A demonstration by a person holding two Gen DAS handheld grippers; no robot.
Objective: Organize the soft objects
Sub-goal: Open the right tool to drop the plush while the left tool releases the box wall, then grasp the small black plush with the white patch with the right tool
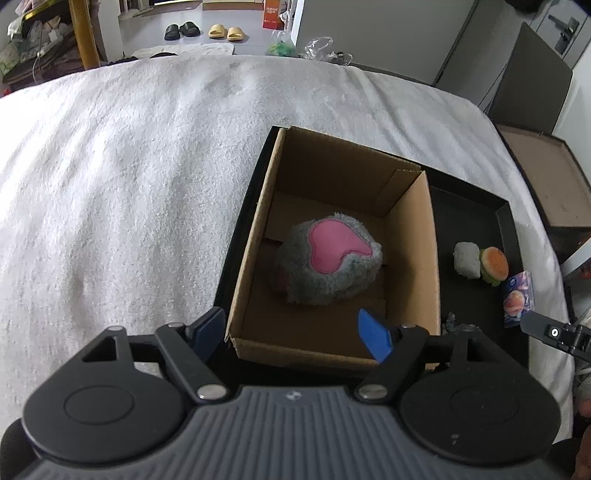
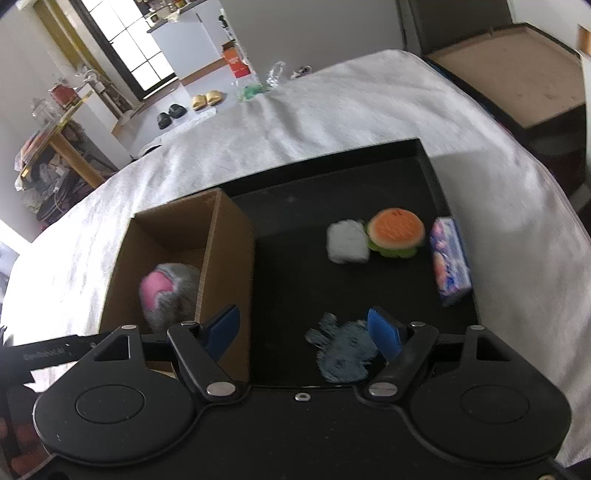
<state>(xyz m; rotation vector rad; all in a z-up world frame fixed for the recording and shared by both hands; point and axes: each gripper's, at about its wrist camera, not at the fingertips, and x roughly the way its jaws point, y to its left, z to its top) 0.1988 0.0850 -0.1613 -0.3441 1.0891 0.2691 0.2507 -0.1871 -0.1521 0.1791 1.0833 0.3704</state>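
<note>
A grey plush with a pink heart (image 1: 328, 264) lies inside an open cardboard box (image 1: 255, 236); it also shows in the right wrist view (image 2: 166, 291) in the box (image 2: 225, 240). The box stands at the left end of a black tray (image 2: 332, 170). On the tray lie a white plush block (image 2: 347, 242), a burger plush (image 2: 397, 230), a blue tissue packet (image 2: 450, 266) and a blue-grey fuzzy toy (image 2: 343, 349). My left gripper (image 1: 291, 334) is open above the box's near edge. My right gripper (image 2: 304, 332) is open, just above the fuzzy toy.
The tray sits on a white fleece cover (image 1: 129, 166) over a bed or table. A dark flat box (image 2: 524, 85) stands beyond the right edge. Slippers (image 1: 205, 31) lie on the floor past the far edge. A cluttered shelf (image 2: 48, 162) is at left.
</note>
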